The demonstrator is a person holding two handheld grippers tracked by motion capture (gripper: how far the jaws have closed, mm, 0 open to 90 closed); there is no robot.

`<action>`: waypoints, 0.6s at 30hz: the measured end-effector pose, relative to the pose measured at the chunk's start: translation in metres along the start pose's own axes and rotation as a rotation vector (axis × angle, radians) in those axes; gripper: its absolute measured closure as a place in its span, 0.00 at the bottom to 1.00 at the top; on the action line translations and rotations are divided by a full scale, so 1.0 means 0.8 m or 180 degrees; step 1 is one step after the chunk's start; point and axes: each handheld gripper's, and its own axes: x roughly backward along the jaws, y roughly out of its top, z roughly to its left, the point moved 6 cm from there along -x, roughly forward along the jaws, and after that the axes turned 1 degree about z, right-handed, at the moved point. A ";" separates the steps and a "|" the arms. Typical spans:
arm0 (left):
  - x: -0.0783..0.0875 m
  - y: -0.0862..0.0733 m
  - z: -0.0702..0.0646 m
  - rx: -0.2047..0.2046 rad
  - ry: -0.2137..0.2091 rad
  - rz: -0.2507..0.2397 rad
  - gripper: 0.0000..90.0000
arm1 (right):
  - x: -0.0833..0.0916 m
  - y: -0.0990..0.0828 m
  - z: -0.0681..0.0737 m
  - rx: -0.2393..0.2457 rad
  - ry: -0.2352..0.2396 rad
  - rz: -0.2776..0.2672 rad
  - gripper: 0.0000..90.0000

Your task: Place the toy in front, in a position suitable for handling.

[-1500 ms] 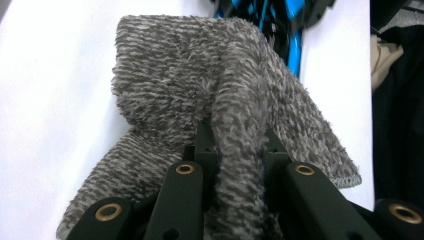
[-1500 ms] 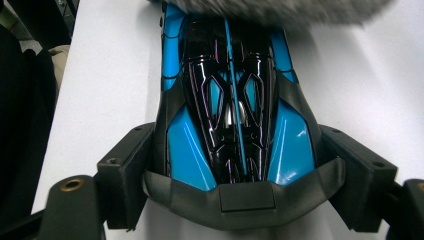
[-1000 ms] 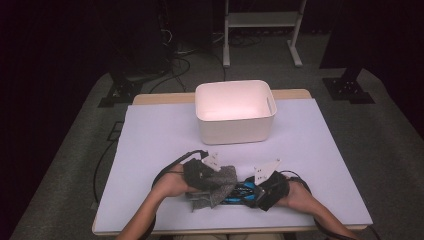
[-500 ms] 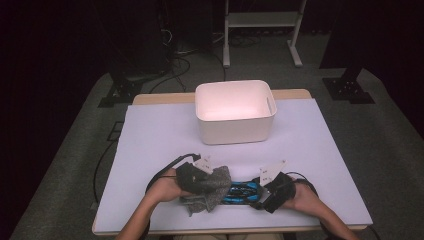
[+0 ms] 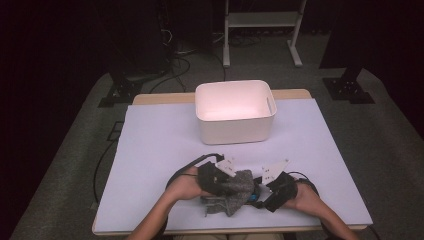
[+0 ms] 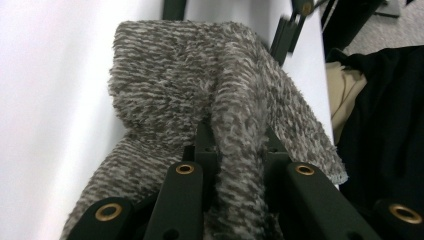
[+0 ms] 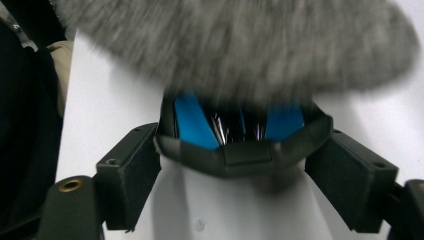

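Observation:
My left gripper (image 5: 226, 184) is shut on a fold of a fuzzy grey-and-white cloth (image 5: 239, 189) near the table's front edge. In the left gripper view the cloth (image 6: 200, 90) bunches up between and over the two black jaws of the left gripper (image 6: 235, 145). Facing it from the right, my right gripper (image 5: 262, 196) grips a black object with blue parts (image 5: 255, 198). In the right gripper view that object (image 7: 240, 150) spans the gap between the right gripper's (image 7: 240, 167) jaws, touching both. The blurred cloth (image 7: 240, 45) drapes over the object's far side.
A white rectangular bin (image 5: 235, 125) with side handles stands past the middle of the pale lavender table top (image 5: 160, 140). Cables loop behind both grippers. Dark floor, stands and a white rack leg surround the table. A person's dark clothing lies beyond the front edge.
My left gripper has carried the cloth to the right, so it now lies over more of the black and blue object. The right gripper has stayed in place.

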 end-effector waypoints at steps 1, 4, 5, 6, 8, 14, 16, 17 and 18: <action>-0.008 0.012 -0.003 -0.0085 -0.0015 0.0045 0.85 | -0.001 0.000 -0.001 0.0023 -0.0014 0.0006 0.24; -0.014 0.022 -0.005 -0.0131 -0.0039 0.0050 0.85 | -0.001 0.000 -0.002 -0.0001 0.0002 -0.0018 0.25; -0.017 0.029 -0.005 -0.0167 -0.0040 0.0068 0.85 | -0.001 0.000 -0.002 0.0008 0.0005 -0.0020 0.25; -0.020 0.033 -0.004 -0.0192 -0.0029 0.0088 0.85 | -0.002 0.000 -0.002 0.0018 0.0004 -0.0026 0.25; -0.025 0.039 -0.004 -0.0209 -0.0046 0.0102 0.85 | -0.001 0.000 -0.002 0.0007 0.0007 -0.0022 0.25; -0.031 0.048 -0.005 -0.0215 -0.0066 0.0090 0.85 | -0.001 -0.001 -0.002 -0.0039 0.0056 -0.0044 0.25; -0.034 0.047 -0.003 -0.0195 -0.0093 0.0078 0.85 | -0.001 -0.001 -0.003 -0.0049 0.0063 -0.0046 0.23; -0.036 0.046 -0.003 -0.0192 -0.0091 0.0087 0.85 | -0.003 -0.001 -0.005 -0.0037 0.0046 -0.0044 0.21; -0.039 0.042 -0.003 -0.0162 -0.0100 0.0073 0.85 | -0.004 0.000 -0.003 -0.0071 0.0040 -0.0042 0.21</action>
